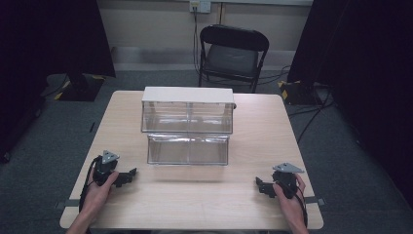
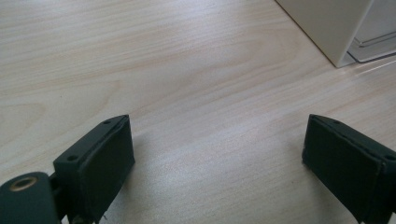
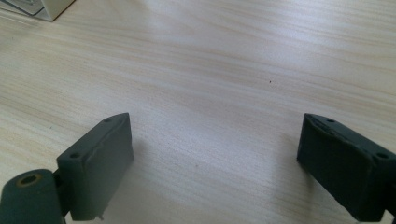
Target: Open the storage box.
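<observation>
Resting on the tabletop near its front corners, the left tongs and the right tongs both stand wide open and empty, each well apart from the clear two-tier drawer box that sits at the middle of the tabletop, toward its far edge. That box looks like stiff, light, smooth plastic under a white top, so it probably slides or tips easily and could crack under a hard pinch. The safest hold seems to be the front lip of the lower drawer, taken gently.
</observation>
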Demonstrator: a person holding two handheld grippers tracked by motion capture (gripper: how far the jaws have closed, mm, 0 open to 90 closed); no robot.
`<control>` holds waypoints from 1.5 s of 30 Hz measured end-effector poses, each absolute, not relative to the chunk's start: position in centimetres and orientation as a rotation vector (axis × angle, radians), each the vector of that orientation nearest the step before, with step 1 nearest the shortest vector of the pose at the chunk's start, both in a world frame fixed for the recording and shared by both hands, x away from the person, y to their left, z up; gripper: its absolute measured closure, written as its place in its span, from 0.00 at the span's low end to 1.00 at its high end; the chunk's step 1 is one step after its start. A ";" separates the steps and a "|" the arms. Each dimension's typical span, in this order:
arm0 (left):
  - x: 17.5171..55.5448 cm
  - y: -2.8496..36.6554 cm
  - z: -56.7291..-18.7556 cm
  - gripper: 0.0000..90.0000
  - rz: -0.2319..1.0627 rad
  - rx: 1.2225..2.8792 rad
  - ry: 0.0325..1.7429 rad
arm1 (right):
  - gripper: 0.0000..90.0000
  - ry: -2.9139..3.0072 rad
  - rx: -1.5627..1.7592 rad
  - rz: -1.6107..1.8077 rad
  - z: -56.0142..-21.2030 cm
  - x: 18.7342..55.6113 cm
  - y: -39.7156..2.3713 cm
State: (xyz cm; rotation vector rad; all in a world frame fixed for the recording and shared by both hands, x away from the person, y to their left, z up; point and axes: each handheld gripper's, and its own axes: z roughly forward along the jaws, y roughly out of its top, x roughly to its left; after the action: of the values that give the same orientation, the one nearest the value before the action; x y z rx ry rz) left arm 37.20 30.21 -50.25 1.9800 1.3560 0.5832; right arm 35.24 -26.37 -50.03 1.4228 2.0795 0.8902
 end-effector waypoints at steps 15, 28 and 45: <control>37.2 30.2 -50.3 0.09 0.585 1.980 1.357 | 0.15 2.084 1.441 0.890 -49.8 35.3 -26.3; 37.2 30.2 -50.3 0.09 0.584 1.980 1.357 | 0.16 2.089 1.427 0.995 -48.7 35.1 -25.7; 37.2 30.2 -50.3 0.09 0.585 1.980 1.357 | 0.15 2.128 1.325 1.075 -47.2 35.1 -22.7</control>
State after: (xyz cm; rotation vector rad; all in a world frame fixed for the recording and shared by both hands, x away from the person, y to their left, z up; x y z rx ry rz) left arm 37.21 30.20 -50.26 1.9798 1.3566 0.5850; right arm 35.12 -22.70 -47.15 1.3245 2.1280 1.0751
